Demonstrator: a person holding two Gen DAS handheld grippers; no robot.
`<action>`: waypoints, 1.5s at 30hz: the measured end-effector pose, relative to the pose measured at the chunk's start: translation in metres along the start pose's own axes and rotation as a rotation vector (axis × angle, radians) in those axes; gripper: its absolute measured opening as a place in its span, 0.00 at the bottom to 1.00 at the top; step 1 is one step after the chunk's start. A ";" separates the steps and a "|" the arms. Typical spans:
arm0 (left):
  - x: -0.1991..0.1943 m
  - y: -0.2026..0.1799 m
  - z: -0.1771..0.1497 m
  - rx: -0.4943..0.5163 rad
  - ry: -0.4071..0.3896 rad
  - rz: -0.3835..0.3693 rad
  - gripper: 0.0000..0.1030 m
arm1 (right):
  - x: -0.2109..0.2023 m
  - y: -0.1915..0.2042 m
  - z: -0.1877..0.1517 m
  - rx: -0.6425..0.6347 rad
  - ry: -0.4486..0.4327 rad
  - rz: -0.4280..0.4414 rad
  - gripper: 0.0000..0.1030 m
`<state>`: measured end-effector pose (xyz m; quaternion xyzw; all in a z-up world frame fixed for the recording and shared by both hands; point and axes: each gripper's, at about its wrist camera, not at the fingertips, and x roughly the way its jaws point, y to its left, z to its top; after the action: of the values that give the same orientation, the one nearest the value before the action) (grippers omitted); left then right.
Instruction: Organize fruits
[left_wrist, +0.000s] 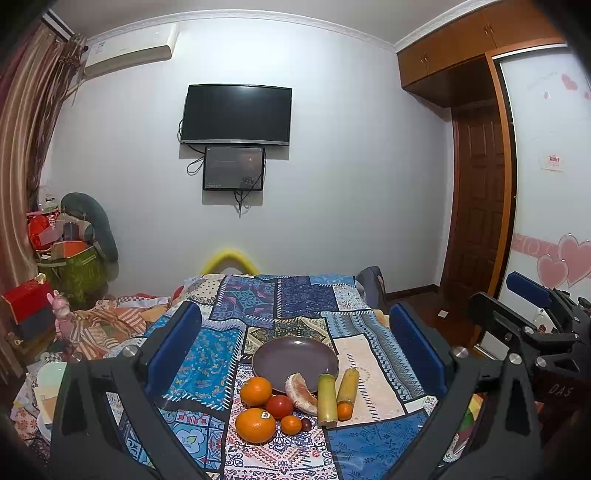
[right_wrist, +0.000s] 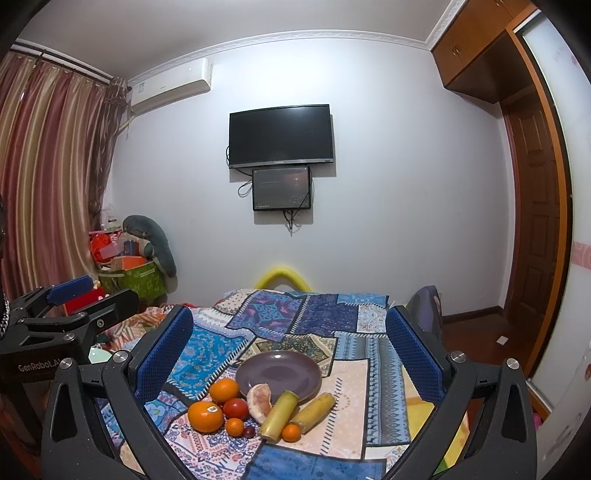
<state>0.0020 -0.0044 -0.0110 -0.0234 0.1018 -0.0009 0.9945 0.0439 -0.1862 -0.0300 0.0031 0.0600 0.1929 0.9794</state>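
Left wrist view shows the left gripper (left_wrist: 295, 354) with its blue pads spread wide and nothing between them, held above the near end of the patchwork cloth (left_wrist: 207, 369); the right wrist view shows the right gripper (right_wrist: 288, 354) likewise agape and empty. The purple plate (left_wrist: 295, 356) lies bare near the middle of the cloth, and all the fruit sits crowded along its near rim: a large orange with a sticker (left_wrist: 255, 424) closest to the near edge, a second orange (left_wrist: 256, 390) touching the plate's rim, a tomato (left_wrist: 279, 406) between them, a peeled pomelo segment (left_wrist: 301, 393) leaning on the rim, two sugarcane pieces (left_wrist: 327, 398) side by side, two small tangerines (left_wrist: 291, 424) and a dark grape (left_wrist: 306, 424). Both grippers face the pile nearly head-on, the pile and plate ahead and below. The cane pieces run with their long axes pointing away toward the plate, so pads closing side to side would fall across their width. Neither hand looks clearly nearer; the cane lies on the right-hand side, the oranges on the left.
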 end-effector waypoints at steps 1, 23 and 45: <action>0.000 0.000 0.000 0.000 -0.001 0.000 1.00 | 0.000 0.000 0.001 0.001 0.001 -0.001 1.00; 0.000 -0.001 0.000 0.006 0.000 0.002 1.00 | 0.001 -0.001 -0.002 0.014 0.004 0.000 1.00; 0.020 0.001 -0.008 0.024 0.057 0.004 1.00 | 0.018 -0.007 -0.015 0.022 0.049 -0.015 1.00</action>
<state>0.0201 -0.0035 -0.0225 -0.0113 0.1302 -0.0007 0.9914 0.0610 -0.1865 -0.0473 0.0087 0.0862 0.1851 0.9789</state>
